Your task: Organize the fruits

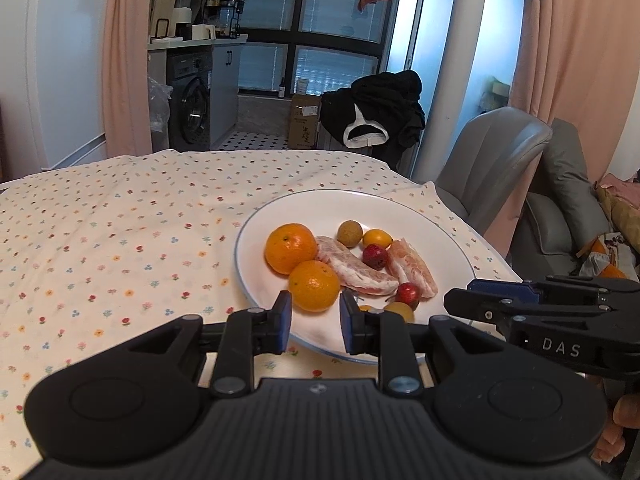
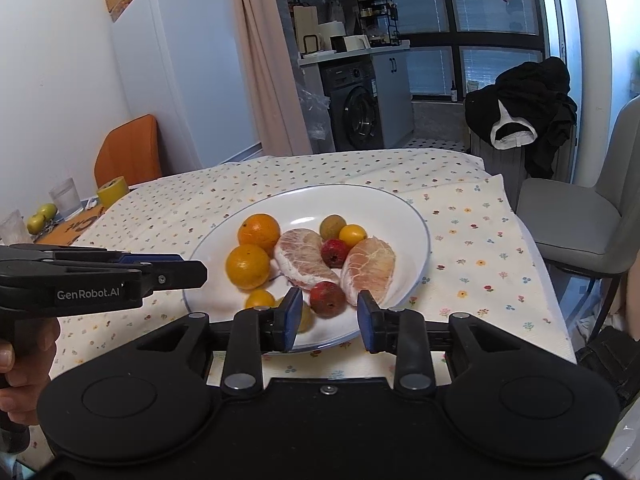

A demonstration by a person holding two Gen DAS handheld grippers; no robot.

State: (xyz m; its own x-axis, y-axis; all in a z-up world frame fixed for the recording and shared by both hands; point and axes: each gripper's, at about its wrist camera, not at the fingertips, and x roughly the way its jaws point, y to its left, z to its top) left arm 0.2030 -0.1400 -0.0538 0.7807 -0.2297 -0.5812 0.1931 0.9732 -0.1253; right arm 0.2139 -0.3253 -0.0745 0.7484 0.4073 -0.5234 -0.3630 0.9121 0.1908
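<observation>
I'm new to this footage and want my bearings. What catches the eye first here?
A white plate on the floral tablecloth, holding two oranges, two peeled pomelo segments and small red and yellow fruits. Both the left gripper and right gripper hover at its near rim, jaws open and empty.

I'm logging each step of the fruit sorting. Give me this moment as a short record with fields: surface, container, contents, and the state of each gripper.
surface: table under a floral tablecloth
container: white plate with a thin blue rim
contents: two oranges, two peeled pomelo segments, two red fruits, one brownish-green round fruit, several small yellow fruits
left gripper: open, empty, at the plate's near edge, facing the nearer orange
right gripper: open, empty, at the plate's near edge, facing the nearer red fruit
</observation>
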